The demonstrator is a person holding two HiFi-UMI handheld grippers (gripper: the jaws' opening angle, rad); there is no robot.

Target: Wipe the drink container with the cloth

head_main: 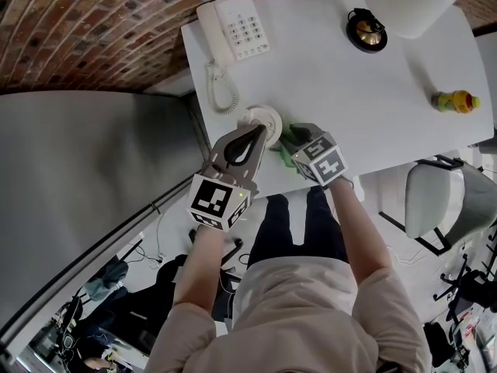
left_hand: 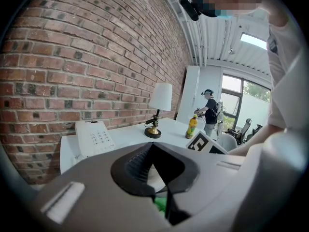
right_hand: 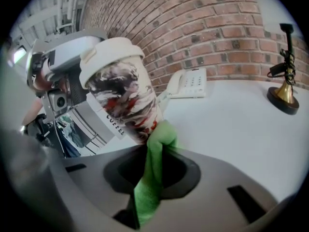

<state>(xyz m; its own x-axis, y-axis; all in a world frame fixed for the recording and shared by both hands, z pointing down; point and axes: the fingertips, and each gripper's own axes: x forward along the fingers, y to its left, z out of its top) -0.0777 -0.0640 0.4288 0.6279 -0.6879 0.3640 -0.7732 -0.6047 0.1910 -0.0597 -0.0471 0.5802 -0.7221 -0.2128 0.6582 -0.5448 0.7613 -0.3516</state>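
My head camera looks steeply down on the white surface (head_main: 373, 76). Cameras riding my left gripper (head_main: 256, 133) and right gripper (head_main: 289, 144) look low along the jaws, very near the cup (right_hand: 126, 91), toward the brick wall (left_hand: 72, 57); all share the phone (head_main: 233, 28)

You are in an office: white desk (head_main: 365, 99) with a telephone (head_main: 233, 29) and lamp (head_main: 408, 2), swivel chairs (head_main: 435, 200), a brick wall (head_main: 93, 29).

Near-left edge of the table (head_main: 357, 107) is crowded: the cup (right_hand: 123, 95) sits tight between the left gripper (head_main: 256, 130), clamped on it, and the right gripper (head_main: 291, 142) pressing its pinched cloth (right_hand: 155, 158) against the cup's side. The telephone (head_main: 233, 29) and its cord (head_main: 221, 92) block the far-left corner. The lamp (head_main: 366, 31) stands at the far edge, the bottle (head_main: 456, 101) at the right edge. The tabletop between them is bare and passable. A chair (head_main: 435, 200) stands off the near-right side.
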